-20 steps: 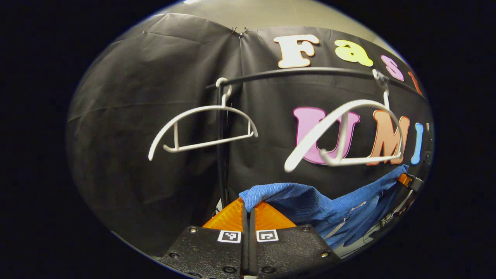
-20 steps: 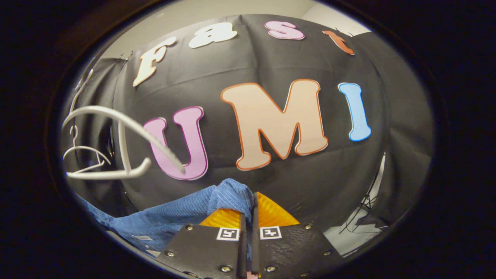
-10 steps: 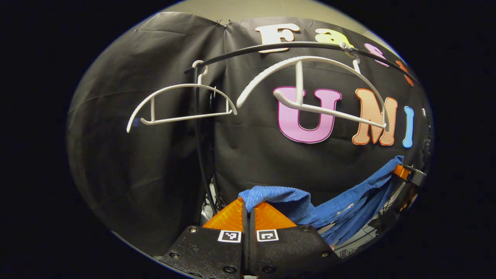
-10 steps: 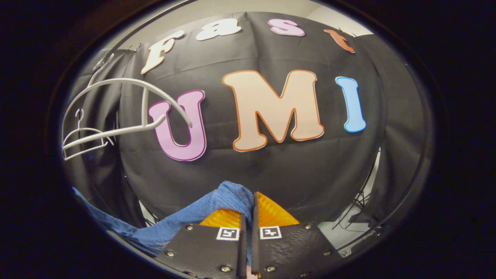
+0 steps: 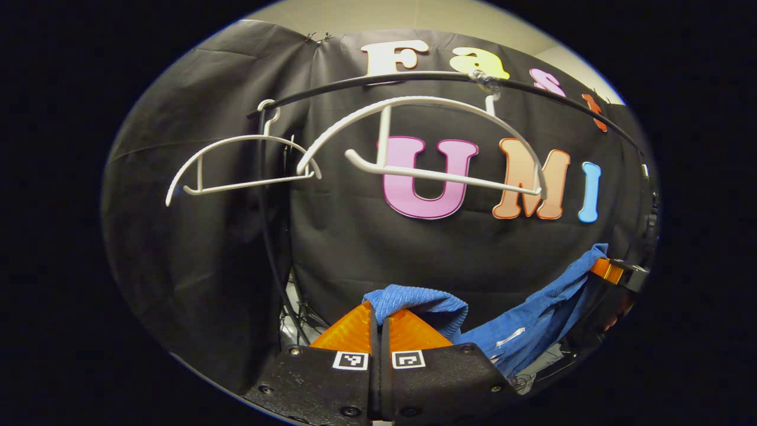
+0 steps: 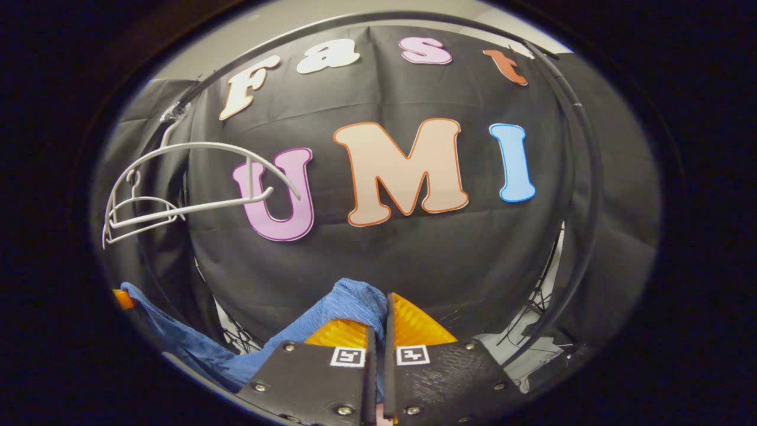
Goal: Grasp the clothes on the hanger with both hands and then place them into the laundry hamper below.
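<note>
Garment: we hold the blue ribbed knit garment (image 5: pixel 520 322) slung between our two grippers, off the hangers and below them; the laundry hamper is out of our sight.
Left gripper (image 5: pixel 379 316): its jaws are pressed together on one bunched end of the cloth, which folds over the tips.
Right gripper (image 6: pixel 378 313): its jaws are likewise clamped narrow on the other end (image 6: pixel 349 302); in the left gripper view we see it far off at the right edge (image 5: pixel 612 272).
Why held so: we judge a grip at each end keeps the cloth spread and clear of the hangers for lowering.
Hangers: the nearer white plastic hanger (image 5: pixel 426 142) and a second white hanger (image 5: pixel 236 165) hang bare from the black curved rail (image 5: pixel 378 80).
Change: a second ago the nearer hanger was swung aslant and blurred; now it hangs nearly level, and both hangers sit further left in the left gripper view. The cloth sags lower.
</note>
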